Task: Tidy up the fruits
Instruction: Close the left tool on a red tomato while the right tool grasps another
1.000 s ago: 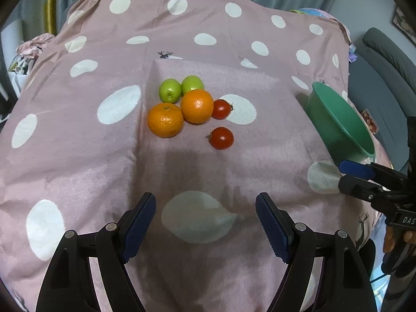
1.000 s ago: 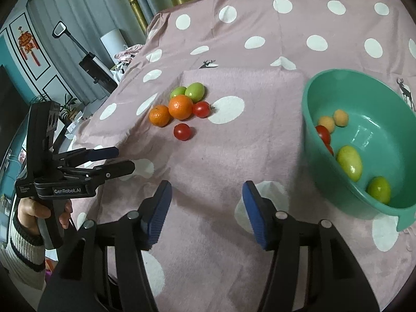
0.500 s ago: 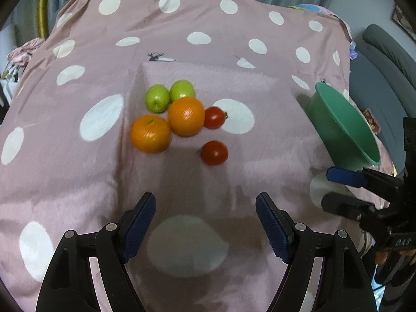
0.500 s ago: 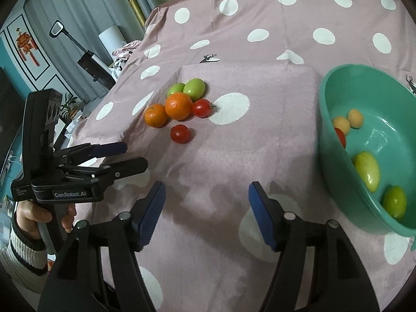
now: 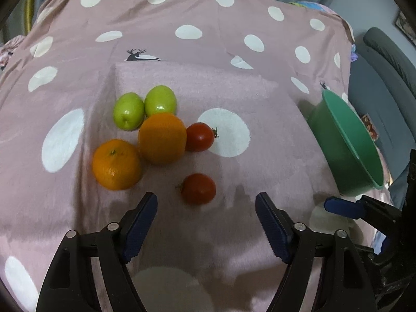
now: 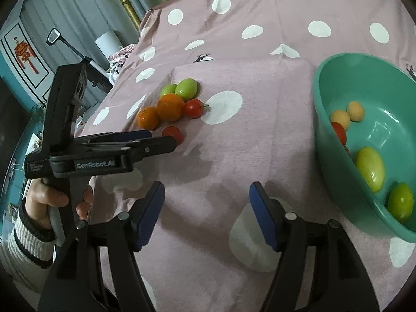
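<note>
So the left gripper (image 5: 206, 218) sits low in its frame, jaws apart and just been narrowing, with nothing pinched between them; the small round red tomato (image 5: 198, 188) lies just ahead of the tips on the pink polka-dot cloth (image 5: 260, 161). The right gripper (image 6: 207, 199) has jaws wide and empty above bare cloth at bottom center. The teal plastic bowl (image 6: 335, 156) holding fruit is on the right, and the two oranges (image 6: 170, 107) plus green fruits cluster center left.
</note>
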Tool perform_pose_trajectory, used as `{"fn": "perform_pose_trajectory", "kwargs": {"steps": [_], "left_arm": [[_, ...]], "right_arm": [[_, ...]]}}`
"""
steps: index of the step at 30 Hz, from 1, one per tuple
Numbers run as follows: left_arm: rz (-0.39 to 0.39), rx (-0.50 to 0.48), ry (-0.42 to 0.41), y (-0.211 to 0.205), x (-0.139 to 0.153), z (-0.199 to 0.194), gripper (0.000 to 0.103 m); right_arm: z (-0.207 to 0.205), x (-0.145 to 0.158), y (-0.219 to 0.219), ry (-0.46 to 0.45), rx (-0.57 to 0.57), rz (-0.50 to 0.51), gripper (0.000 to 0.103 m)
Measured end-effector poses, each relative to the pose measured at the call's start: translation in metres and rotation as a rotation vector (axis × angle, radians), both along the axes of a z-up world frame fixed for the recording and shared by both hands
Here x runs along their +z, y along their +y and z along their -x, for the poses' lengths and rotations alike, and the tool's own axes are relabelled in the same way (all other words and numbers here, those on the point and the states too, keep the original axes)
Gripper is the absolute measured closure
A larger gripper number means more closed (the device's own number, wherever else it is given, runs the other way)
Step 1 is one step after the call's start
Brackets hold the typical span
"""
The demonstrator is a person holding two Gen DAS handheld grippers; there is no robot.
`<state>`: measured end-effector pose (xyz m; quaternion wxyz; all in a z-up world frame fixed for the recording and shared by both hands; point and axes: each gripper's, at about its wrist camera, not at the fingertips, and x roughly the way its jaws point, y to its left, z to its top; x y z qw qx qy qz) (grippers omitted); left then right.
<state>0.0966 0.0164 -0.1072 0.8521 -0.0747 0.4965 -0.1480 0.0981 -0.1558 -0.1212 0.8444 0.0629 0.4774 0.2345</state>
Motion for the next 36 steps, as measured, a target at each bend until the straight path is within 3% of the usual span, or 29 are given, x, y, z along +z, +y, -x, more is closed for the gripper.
{"fn": "perform_pose_trajectory", "kwargs": {"steps": [5,8,17,22,28,36], "left_arm": [[-0.041,-0.032,0.013,-0.008,-0.006,-0.01,0.045],[-0.061,-0.047,0.01,-0.012,-0.009,-0.013,0.047],[-0.103,-0.07,-0.014,-0.011,-0.011,-0.018,0.073],[-0.088,-0.043,-0.025,-0.002,-0.009,-0.014,0.073],[0.016,-0.003,-0.058,0.02,0.01,0.003,0.073],[0.055,0.047,-0.081,0.04,0.017,0.007,0.073]], "right_arm": [[-0.003,-0.005,-0.001,0.007,0.001,-0.011,0.035],[-0.005,-0.007,-0.002,0.009,-0.002,-0.017,0.035],[-0.007,-0.009,-0.006,0.013,-0.011,-0.023,0.035],[-0.007,-0.008,-0.005,0.013,-0.005,-0.014,0.035],[-0.013,-0.005,0.002,0.014,0.012,-0.007,0.035],[-0.049,-0.004,0.029,0.009,0.066,0.021,0.036]]}}
